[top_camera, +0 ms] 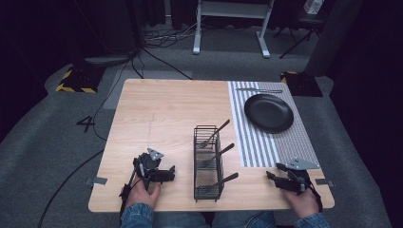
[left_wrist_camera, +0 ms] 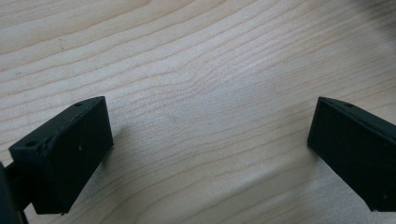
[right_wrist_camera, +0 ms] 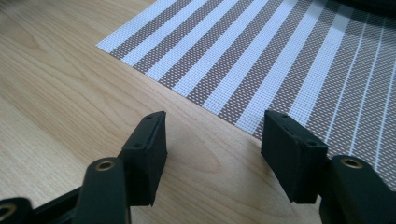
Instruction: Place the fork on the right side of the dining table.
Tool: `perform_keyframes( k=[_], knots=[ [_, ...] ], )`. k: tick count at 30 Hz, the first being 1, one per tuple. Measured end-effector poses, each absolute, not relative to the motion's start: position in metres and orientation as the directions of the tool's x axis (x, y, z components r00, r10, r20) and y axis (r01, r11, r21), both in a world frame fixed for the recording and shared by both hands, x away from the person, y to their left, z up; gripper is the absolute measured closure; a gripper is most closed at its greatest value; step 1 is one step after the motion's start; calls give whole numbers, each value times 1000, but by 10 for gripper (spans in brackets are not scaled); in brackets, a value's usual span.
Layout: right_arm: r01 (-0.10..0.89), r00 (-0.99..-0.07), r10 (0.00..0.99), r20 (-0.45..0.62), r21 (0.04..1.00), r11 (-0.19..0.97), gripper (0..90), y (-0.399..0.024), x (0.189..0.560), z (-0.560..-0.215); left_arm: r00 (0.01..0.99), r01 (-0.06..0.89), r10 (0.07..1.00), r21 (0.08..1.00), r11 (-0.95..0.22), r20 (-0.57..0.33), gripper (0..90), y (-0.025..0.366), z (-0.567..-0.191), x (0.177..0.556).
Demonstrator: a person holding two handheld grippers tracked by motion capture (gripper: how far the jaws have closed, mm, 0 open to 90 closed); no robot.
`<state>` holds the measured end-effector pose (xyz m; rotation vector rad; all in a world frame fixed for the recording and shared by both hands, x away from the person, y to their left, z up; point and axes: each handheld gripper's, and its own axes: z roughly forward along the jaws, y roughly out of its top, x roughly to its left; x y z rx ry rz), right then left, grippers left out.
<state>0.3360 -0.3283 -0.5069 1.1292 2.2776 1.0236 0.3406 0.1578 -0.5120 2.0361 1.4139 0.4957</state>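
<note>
Your left gripper point(top_camera: 167, 174) and right gripper point(top_camera: 272, 176) rest low on the bench point(top_camera: 161, 114), jaws apart, empty, flanking the wire basket point(top_camera: 207, 164).

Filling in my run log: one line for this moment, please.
left gripper: open, empty | right gripper: open, empty | utensils in wire caddy | black plate on striped mat

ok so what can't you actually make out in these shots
- Utensil heads in the wire caddy, high view: the mesh and small scale hide them, so the three utensils can't be told apart as fork, spoon or knife.
- Silver piece beyond the black plate, high view: too small to say which utensil it is.
- Plate, right gripper view: cut off by the top edge.
- Person, high view: cut off by the bottom edge beyond the sleeves.
</note>
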Motion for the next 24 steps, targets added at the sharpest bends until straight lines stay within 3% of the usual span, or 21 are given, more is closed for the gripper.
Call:
perform_keyframes(
  k=[24],
  knots=[
    [554,-602,797,49,744,373,487,-326,334,-497,361,706,932,663,-249,-35,1,158,-512,341]
  ],
)
